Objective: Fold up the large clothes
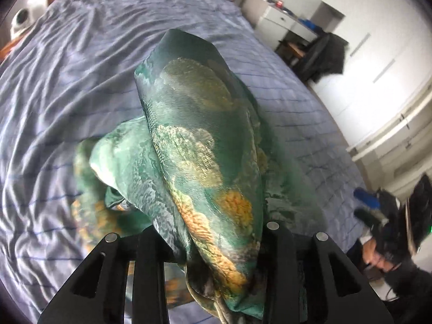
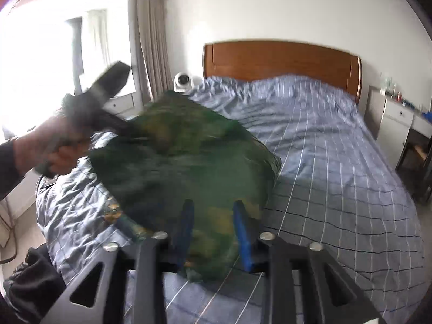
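Note:
A large green garment with gold and orange print hangs bunched above a bed with a blue striped sheet. My left gripper is shut on one part of it, the cloth draped over the fingers. In the right wrist view the garment is blurred and stretches between both grippers. My right gripper, with blue pads, holds the cloth between its fingers. The left gripper shows at upper left in a hand. The right gripper shows blurred at the right edge of the left wrist view.
A wooden headboard stands at the far end of the bed. A white fan sits left of it. A white nightstand and a desk with a dark chair stand to the right. A bright window lies left.

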A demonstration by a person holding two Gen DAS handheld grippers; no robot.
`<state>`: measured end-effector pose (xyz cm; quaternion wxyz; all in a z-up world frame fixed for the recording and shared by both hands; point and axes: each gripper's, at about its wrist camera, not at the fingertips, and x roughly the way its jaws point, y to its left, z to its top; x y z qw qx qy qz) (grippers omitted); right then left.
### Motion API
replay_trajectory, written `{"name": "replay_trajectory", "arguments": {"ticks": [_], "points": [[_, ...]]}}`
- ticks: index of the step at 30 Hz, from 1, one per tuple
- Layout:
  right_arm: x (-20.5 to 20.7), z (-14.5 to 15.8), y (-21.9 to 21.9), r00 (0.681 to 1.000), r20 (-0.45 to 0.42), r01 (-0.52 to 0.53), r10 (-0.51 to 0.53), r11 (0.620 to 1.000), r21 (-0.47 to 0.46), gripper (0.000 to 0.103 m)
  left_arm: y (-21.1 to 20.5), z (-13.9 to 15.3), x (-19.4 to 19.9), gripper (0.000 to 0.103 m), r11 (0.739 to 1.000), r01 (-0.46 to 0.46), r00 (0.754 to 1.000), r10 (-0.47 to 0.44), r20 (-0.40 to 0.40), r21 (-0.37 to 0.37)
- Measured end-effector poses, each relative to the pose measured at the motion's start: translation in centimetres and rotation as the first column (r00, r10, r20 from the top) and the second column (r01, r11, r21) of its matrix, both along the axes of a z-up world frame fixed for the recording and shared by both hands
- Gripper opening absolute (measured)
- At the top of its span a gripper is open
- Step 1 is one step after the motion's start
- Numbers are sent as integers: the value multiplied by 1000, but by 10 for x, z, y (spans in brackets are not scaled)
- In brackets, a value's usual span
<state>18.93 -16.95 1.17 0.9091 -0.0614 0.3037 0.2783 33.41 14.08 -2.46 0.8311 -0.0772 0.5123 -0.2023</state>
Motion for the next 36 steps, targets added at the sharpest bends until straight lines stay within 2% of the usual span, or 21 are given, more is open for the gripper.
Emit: {"name": "replay_trajectory", "arguments": {"ticks": [1, 2, 5, 8, 10, 13, 15, 18, 20, 21, 24, 27, 29, 31, 33, 36], "points": [[10, -4, 6, 1000, -23, -8, 8, 1000, 10, 27, 10, -8, 0, 35, 1000, -16, 1000, 16, -7, -5], [19, -7, 14, 999, -43, -23, 23, 1000, 18, 20, 21, -18, 0, 35, 999, -37, 999, 36, -15, -16], [43, -25, 47, 989, -119, -84, 90, 995, 47, 18, 41, -41, -3, 38, 994, -74, 997, 72, -31, -76], [60, -63, 74, 972, -204, -121, 118, 993, -1, 18, 57, -65, -6, 43, 989, -113, 993, 108, -56, -95], [67, -102, 89, 948, -300, -127, 107, 991, -50, 18, 67, -84, -5, 45, 987, -123, 990, 115, -84, -104], [65, -125, 93, 947, -311, -107, 80, 992, -71, 16, 74, -110, -11, 46, 972, -166, 984, 152, -93, -168], [66, -123, 94, 946, -317, -102, 72, 992, -77, 16, 79, -113, -11, 47, 962, -177, 982, 160, -100, -207], [74, -107, 98, 927, -369, -113, 74, 990, -85, 16, 75, -102, -10, 47, 969, -155, 986, 140, -91, -191], [87, -89, 100, 908, -407, -132, 103, 990, -44, 17, 76, -90, -9, 47, 972, -133, 990, 120, -77, -192], [95, -75, 100, 908, -403, -130, 114, 991, -13, 18, 76, -88, -7, 47, 973, -127, 991, 114, -74, -193], [131, -41, 109, 940, -332, -92, 81, 996, -17, 18, 80, -91, -3, 47, 971, -119, 991, 103, -87, -207], [177, -30, 128, 961, -273, -52, 36, 997, -51, 18, 86, -98, -4, 47, 964, -122, 990, 103, -92, -236], [213, -41, 143, 961, -276, -15, -1, 998, -54, 21, 88, -104, -5, 48, 960, -130, 990, 110, -93, -249], [245, -71, 160, 932, -362, -11, -16, 997, -75, 21, 97, -103, -7, 48, 957, -144, 988, 123, -97, -252], [257, -104, 176, 903, -427, -22, -43, 989, -146, 19, 101, -108, -14, 48, 953, -163, 985, 140, -105, -255], [257, -124, 186, 910, -408, -21, -68, 978, -209, 17, 97, -108, -16, 48, 962, -163, 985, 144, -99, -221]]}}
